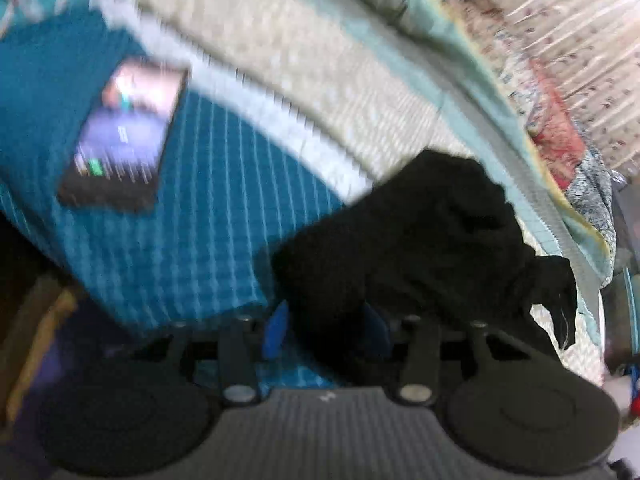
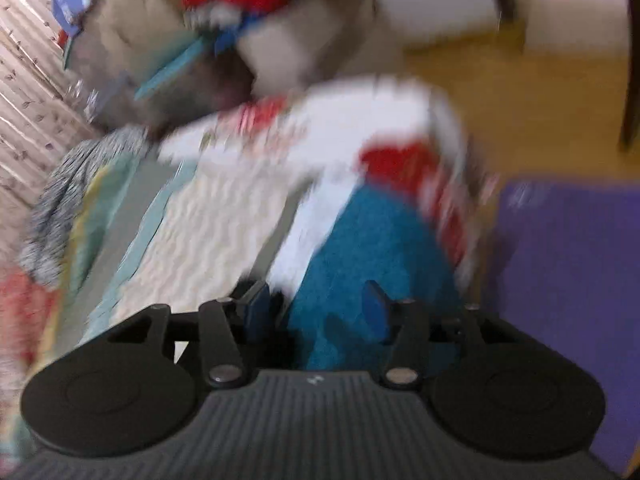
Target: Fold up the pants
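The black pants (image 1: 424,248) lie crumpled on the bed in the left wrist view, part on the teal checked cover (image 1: 192,248) and part on the cream quilt (image 1: 320,92). My left gripper (image 1: 326,330) is open, its blue fingers (image 1: 276,330) on either side of the near edge of the pants; the cloth fills the gap and hides most of the right finger. My right gripper (image 2: 316,312) is open over teal cloth (image 2: 372,264) at the bed's edge, holding nothing. The pants are not in the right wrist view. Both views are blurred.
A phone with a lit screen (image 1: 120,132) lies on the teal cover at the left. Patterned bedding (image 1: 560,128) is heaped at the far right. In the right wrist view a white and red cloth (image 2: 340,128), a purple mat (image 2: 568,280) and wooden floor (image 2: 520,92).
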`<state>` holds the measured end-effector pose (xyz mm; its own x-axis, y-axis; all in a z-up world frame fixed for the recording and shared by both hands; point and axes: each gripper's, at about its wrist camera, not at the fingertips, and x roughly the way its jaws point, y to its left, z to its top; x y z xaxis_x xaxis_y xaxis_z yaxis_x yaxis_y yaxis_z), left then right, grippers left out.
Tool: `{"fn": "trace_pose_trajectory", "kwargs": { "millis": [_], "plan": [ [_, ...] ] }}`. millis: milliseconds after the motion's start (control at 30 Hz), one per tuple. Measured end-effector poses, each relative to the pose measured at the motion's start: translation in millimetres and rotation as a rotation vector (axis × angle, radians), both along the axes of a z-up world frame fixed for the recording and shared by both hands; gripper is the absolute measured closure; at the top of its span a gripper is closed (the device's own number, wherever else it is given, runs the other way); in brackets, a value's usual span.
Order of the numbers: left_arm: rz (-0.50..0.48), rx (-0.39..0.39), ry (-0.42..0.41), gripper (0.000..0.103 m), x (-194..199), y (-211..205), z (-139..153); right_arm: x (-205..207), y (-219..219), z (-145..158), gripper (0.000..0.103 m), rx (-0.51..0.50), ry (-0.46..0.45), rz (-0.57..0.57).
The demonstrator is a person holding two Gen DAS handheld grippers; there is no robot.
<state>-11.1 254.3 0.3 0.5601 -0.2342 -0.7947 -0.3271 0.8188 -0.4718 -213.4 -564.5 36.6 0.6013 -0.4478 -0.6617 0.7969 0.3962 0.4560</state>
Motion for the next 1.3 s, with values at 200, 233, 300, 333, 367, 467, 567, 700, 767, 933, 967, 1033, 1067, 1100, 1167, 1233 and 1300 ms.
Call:
{"fn": "trace_pose_trajectory", "kwargs": {
  "millis": [200, 233, 300, 333, 367, 467, 567, 700, 767, 933, 967, 1033, 1067, 1100, 1167, 1233, 1300],
  "plan": [
    [0.024, 0.104, -0.128, 0.061, 7, 14, 40, 35, 32, 42, 0.054, -0.141, -0.055, 0.176],
    [0.019, 0.114, -0.142, 0.06, 21, 11, 45, 51, 37, 43, 0.053, -0.13, -0.072, 0.234],
    [-0.033, 0.125, -0.192, 0.051, 55, -1, 54, 91, 54, 36, 0.053, -0.085, -0.101, 0.349],
    [-0.071, 0.136, -0.22, 0.046, 74, -11, 56, 115, 64, 30, 0.053, -0.055, -0.106, 0.399],
    [-0.108, 0.159, -0.24, 0.044, 101, -26, 56, 137, 75, 22, 0.053, -0.019, -0.105, 0.451],
    [-0.185, 0.177, -0.226, 0.04, 164, -59, 44, 199, 110, -9, 0.053, 0.042, -0.068, 0.583],
    [-0.241, 0.161, -0.156, 0.025, 213, -88, 23, 248, 133, -41, 0.05, 0.074, 0.008, 0.617],
    [-0.324, 0.132, -0.09, 0.032, 233, -122, -3, 291, 151, -59, 0.042, 0.046, 0.065, 0.636],
    [-0.347, 0.149, -0.061, 0.071, 230, -130, -12, 302, 161, -64, 0.071, 0.029, 0.107, 0.681],
    [-0.259, 0.155, -0.13, 0.089, 212, -109, 10, 306, 156, -23, 0.089, -0.137, 0.072, 0.701],
    [-0.215, 0.132, -0.152, 0.089, 210, -97, 19, 300, 146, -6, 0.089, -0.176, 0.027, 0.677],
    [-0.118, 0.082, -0.2, 0.089, 196, -67, 35, 277, 120, 32, 0.089, -0.243, -0.096, 0.604],
    [-0.086, 0.063, -0.219, 0.089, 188, -55, 40, 261, 108, 49, 0.089, -0.287, -0.15, 0.572],
    [-0.06, 0.042, -0.232, 0.089, 180, -43, 43, 247, 99, 60, 0.089, -0.334, -0.188, 0.549],
    [-0.019, 0.009, -0.235, 0.089, 163, -23, 43, 214, 81, 72, 0.088, -0.42, -0.218, 0.495],
    [0.016, -0.004, -0.22, 0.089, 148, -10, 35, 182, 64, 67, 0.088, -0.446, -0.218, 0.445],
    [0.038, -0.01, -0.187, 0.089, 136, -1, 22, 147, 45, 47, 0.082, -0.426, -0.194, 0.392]
  ]
}}
